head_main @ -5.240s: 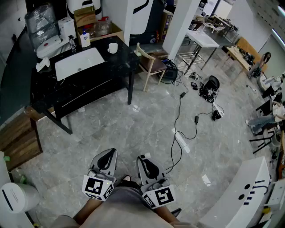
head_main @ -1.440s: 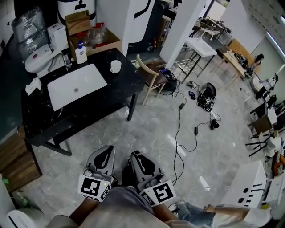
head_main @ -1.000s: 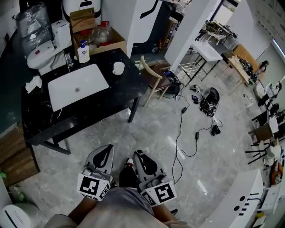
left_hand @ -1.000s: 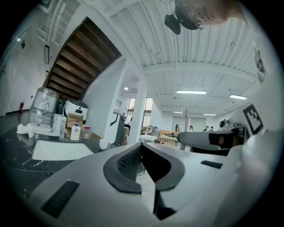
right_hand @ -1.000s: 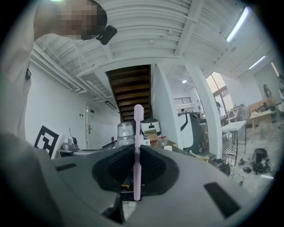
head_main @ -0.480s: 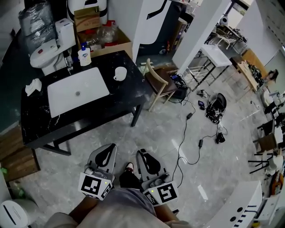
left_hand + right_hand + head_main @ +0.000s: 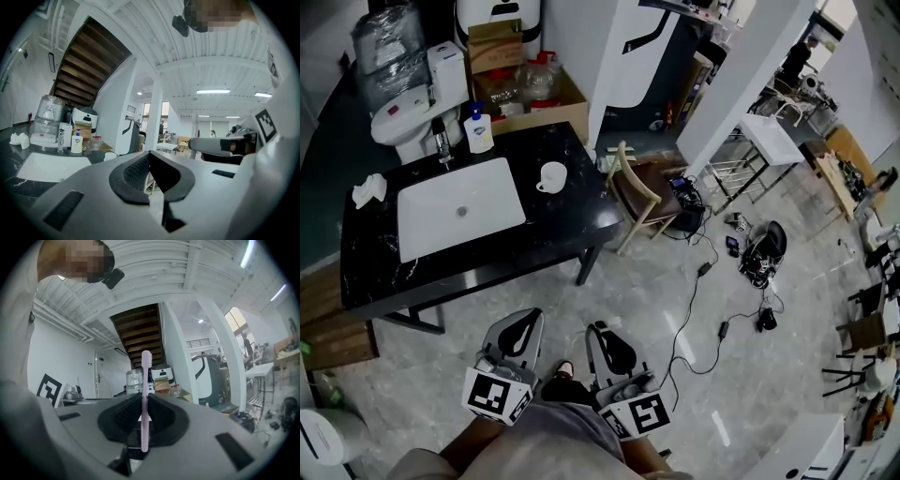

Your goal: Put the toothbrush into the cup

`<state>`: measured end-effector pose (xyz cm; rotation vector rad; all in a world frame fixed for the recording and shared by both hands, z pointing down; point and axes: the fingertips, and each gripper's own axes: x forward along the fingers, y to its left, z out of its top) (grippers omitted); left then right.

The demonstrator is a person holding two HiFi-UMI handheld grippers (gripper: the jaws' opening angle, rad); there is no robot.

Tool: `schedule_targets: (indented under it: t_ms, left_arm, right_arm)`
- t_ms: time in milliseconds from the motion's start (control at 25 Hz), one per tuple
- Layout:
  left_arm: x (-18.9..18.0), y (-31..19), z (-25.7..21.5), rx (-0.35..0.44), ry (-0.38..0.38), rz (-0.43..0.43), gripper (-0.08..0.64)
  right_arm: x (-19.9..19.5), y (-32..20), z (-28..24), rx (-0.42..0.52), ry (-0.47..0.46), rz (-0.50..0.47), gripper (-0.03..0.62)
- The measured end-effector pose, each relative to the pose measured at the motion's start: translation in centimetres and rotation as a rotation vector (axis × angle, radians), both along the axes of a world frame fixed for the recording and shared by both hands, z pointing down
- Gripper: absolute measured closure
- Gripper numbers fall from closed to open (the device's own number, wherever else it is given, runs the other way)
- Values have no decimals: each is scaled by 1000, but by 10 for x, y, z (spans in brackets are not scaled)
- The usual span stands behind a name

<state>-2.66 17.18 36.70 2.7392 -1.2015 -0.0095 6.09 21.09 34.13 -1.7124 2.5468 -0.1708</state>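
Observation:
A white cup point(image 7: 551, 176) stands on the black table point(image 7: 572, 220), to the right of the white sink basin point(image 7: 459, 206). Both grippers are held close to the person's body, well short of the table. My right gripper point(image 7: 607, 335) is shut on a pink toothbrush point(image 7: 146, 380), which stands upright between the jaws with its bristle head on top. My left gripper point(image 7: 526, 323) is shut with nothing in it. In the left gripper view the cup point(image 7: 110, 156) shows small and far off, beyond the left gripper point(image 7: 149, 158).
A soap bottle point(image 7: 478, 131) and a tap point(image 7: 442, 148) stand behind the basin, with a crumpled cloth point(image 7: 368, 190) at its left. A wooden chair point(image 7: 642, 192) stands at the table's right end. Cables point(image 7: 694, 309) trail over the marble floor.
The view has moved toward the table, which now lies lower and nearer in the head view. Both grippers stay in front of the body, and the toothbrush remains gripped.

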Motion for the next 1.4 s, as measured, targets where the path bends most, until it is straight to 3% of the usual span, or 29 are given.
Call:
schedule_targets:
  t_ms: [520, 960, 1400]
  left_arm:
    - [47, -32, 6, -6, -36, -53, 552]
    - [48, -59, 4, -13, -46, -73, 552]
    - [54, -124, 0, -3, -21, -61, 552]
  right_arm:
    - [47, -39, 6, 5, -31, -52, 546]
    - [45, -69, -1, 12, -37, -94, 545]
    - [45, -131, -6, 17, -15, -97, 546]
